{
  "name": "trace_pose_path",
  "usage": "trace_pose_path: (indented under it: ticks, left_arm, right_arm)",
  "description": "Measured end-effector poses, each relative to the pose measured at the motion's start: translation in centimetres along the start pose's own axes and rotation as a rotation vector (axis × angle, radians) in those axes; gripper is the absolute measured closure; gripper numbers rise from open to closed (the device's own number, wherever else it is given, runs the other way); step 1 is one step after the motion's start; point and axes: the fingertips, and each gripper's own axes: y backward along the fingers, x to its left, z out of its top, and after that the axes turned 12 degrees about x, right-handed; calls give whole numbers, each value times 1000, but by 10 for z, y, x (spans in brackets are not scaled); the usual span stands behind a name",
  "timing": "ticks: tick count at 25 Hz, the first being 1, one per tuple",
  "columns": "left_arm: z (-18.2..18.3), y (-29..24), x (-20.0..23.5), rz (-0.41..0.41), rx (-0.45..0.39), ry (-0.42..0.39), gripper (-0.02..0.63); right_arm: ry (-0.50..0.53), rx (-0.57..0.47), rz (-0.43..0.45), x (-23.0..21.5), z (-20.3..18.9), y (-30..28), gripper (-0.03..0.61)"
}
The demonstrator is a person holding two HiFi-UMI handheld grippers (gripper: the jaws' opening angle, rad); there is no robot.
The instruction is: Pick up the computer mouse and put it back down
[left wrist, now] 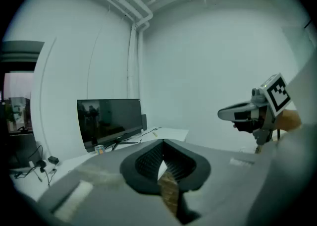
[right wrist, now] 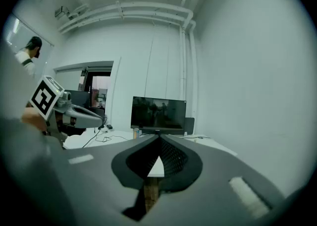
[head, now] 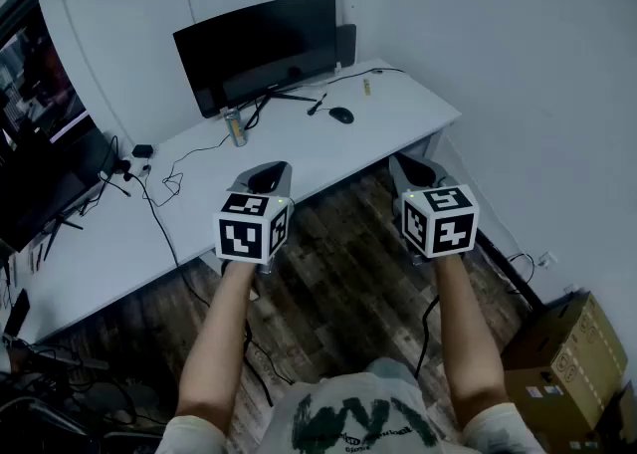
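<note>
The dark computer mouse (head: 341, 114) lies on the white desk (head: 398, 109), to the right of the monitor's stand. Both grippers hang over the wooden floor in front of the desk, well short of the mouse. My left gripper (head: 267, 177) is shut with nothing in it, its tips meeting in the left gripper view (left wrist: 163, 141). My right gripper (head: 412, 171) is also shut and empty, its jaws closed together in the right gripper view (right wrist: 159, 136). I cannot make out the mouse in either gripper view.
A black monitor (head: 259, 49) stands at the back of the desk, with a small can (head: 236, 129) by its stand and cables (head: 164, 183) trailing left. A second screen (head: 40, 143) sits far left. Cardboard boxes (head: 562, 352) stand on the floor at the right.
</note>
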Motion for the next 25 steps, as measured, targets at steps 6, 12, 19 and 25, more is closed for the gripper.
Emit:
trace_pose_path:
  ticks: [6, 12, 19, 25]
  left_arm:
    - [5, -9, 7, -12, -1, -10, 611]
    - [3, -17, 15, -22, 1, -16, 611]
    - [7, -38, 26, -24, 7, -10, 611]
    - [16, -75, 37, 1, 16, 0, 611]
  right_arm:
    - [-23, -19, -10, -2, 5, -9, 573]
    - [-32, -20, -7, 0, 10, -20, 518]
    - [-27, -21, 11, -3, 20, -41, 456]
    - [-17, -18, 35, -26, 24, -77, 448]
